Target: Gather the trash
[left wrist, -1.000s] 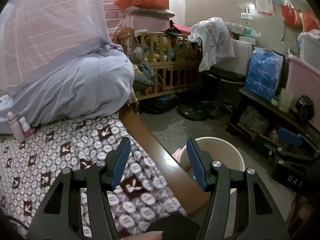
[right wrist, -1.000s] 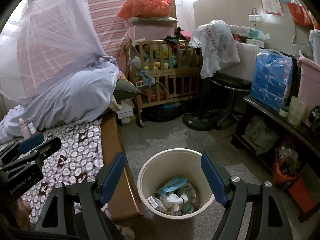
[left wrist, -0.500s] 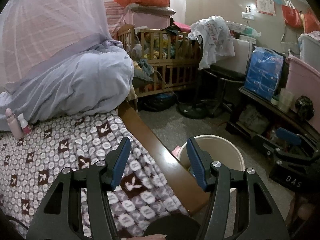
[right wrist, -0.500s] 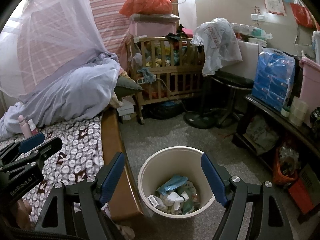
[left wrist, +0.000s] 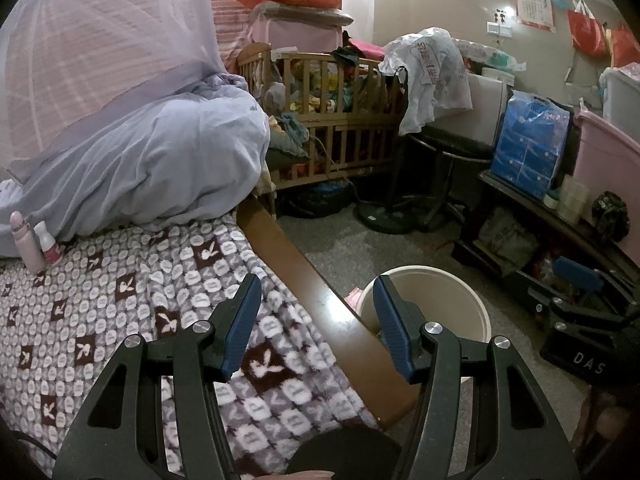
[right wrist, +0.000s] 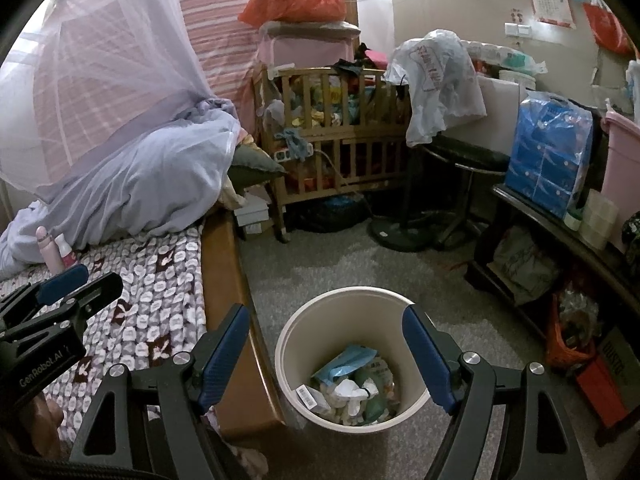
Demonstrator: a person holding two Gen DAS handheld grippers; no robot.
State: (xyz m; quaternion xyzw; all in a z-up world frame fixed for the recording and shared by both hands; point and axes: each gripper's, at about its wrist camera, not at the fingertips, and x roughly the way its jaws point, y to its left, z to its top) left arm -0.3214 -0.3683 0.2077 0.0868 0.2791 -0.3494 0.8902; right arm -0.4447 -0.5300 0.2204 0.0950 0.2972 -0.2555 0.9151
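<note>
A cream waste bin (right wrist: 320, 316) stands on the floor beside the bed, with wrappers and crumpled tissue (right wrist: 352, 390) inside. Its rim also shows in the left wrist view (left wrist: 448, 284). My right gripper (right wrist: 326, 334) is open and empty, above the bin. My left gripper (left wrist: 316, 304) is open and empty, over the bed's wooden edge (left wrist: 304, 276). It also shows at the left of the right wrist view (right wrist: 76, 280). Two small bottles (left wrist: 34, 242) stand on the patterned blanket at the far left.
A lilac quilt (left wrist: 152, 168) and mosquito net lie on the bed. A wooden crib (right wrist: 340, 136) full of clutter stands at the back. A fan base (right wrist: 400, 232), a low shelf (right wrist: 560, 240) with blue tissue packs (right wrist: 548, 156) and pink bins line the right.
Both views have shifted slightly, with the scene sliding down a little in the frames. Both grippers stay open and empty; the bin and its contents are unchanged.
</note>
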